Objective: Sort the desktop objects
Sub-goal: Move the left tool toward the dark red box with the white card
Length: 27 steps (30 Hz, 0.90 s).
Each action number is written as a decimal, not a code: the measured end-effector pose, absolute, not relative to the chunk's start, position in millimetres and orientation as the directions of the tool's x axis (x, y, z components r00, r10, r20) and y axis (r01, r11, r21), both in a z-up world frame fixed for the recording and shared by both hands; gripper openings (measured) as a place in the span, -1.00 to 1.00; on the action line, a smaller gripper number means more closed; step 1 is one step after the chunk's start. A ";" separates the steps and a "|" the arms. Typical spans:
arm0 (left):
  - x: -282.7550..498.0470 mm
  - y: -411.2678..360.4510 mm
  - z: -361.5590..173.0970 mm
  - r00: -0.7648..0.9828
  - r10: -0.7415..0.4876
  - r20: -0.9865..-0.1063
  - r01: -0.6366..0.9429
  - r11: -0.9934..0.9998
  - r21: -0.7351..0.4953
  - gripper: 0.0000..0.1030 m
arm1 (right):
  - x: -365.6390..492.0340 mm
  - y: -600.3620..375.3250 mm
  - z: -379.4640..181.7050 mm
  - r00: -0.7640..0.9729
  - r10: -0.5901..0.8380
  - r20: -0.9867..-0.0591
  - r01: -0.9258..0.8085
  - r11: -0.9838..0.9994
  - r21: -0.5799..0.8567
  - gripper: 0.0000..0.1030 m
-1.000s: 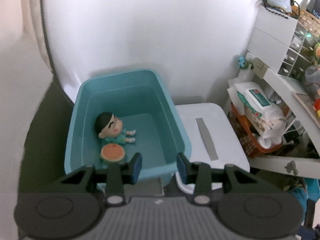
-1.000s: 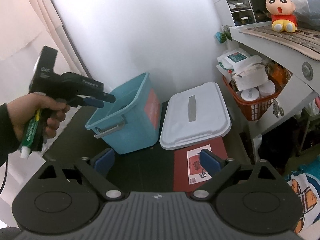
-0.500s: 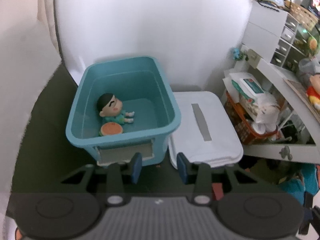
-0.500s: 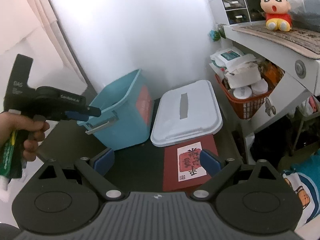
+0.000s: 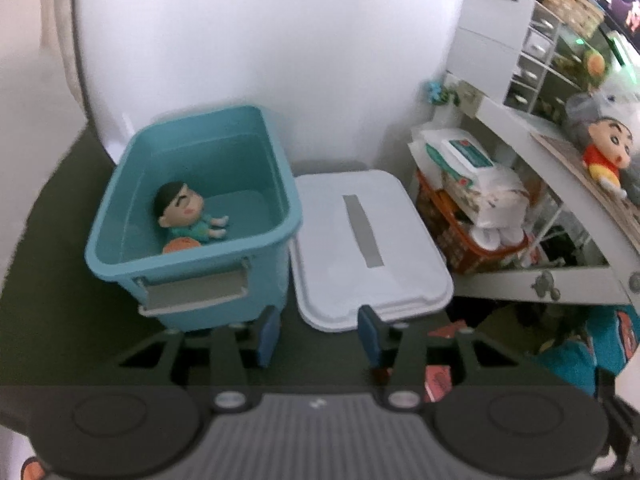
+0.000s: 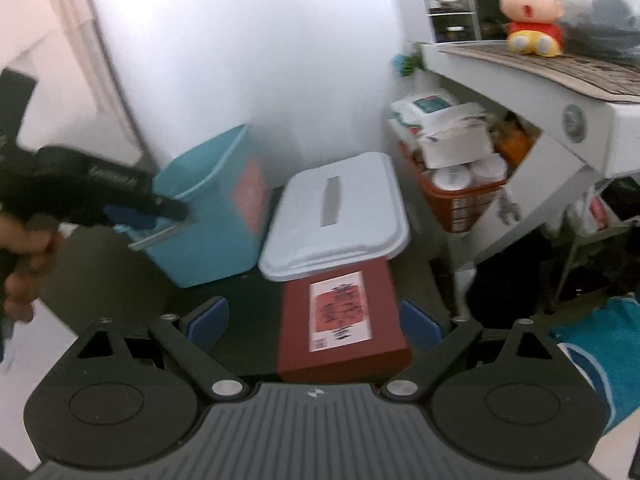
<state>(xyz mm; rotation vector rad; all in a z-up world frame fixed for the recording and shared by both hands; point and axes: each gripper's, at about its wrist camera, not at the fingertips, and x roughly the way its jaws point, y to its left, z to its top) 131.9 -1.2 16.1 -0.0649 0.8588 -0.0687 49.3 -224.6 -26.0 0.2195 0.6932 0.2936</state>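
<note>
The left gripper (image 5: 318, 334) holds nothing; its jaws have just been opening a little, with only dark tabletop between the blue pads. At its 11 o'clock, just beyond the fingertips, stands the teal bin (image 5: 120, 236). Inside lies a small doll (image 5: 188, 216) with an orange round toy (image 5: 180, 245) touching it at the near wall, so part of the sorting looks done. At 1 o'clock, beside the bin, the white lid (image 5: 368, 240) lies flat on the table, off the bin.

The right gripper (image 6: 316, 326) is spread wide and empty, its pads flanking the near end of a red box (image 6: 344, 320) without touching it. That box sits at 12 o'clock, against the lid's near edge, and appears to be the item left to sort. Closing the bin would likely follow. Whether other loose items remain out of view cannot be told.
</note>
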 end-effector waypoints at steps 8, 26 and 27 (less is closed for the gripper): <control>124.7 -0.3 17.8 0.656 -0.119 -0.745 0.056 0.992 -0.109 -0.09 | 56.5 -230.0 -38.5 0.704 0.317 -0.636 -0.151 0.941 0.301 0.85; 119.9 0.6 2.9 0.640 -0.191 -0.744 0.140 0.981 -0.132 -0.08 | 54.1 -217.1 -38.0 0.753 0.235 -0.615 -0.139 0.970 0.200 0.84; 120.1 0.2 1.4 0.639 -0.196 -0.743 0.143 0.980 -0.136 -0.08 | 54.2 -216.6 -38.2 0.753 0.230 -0.616 -0.138 0.971 0.194 0.84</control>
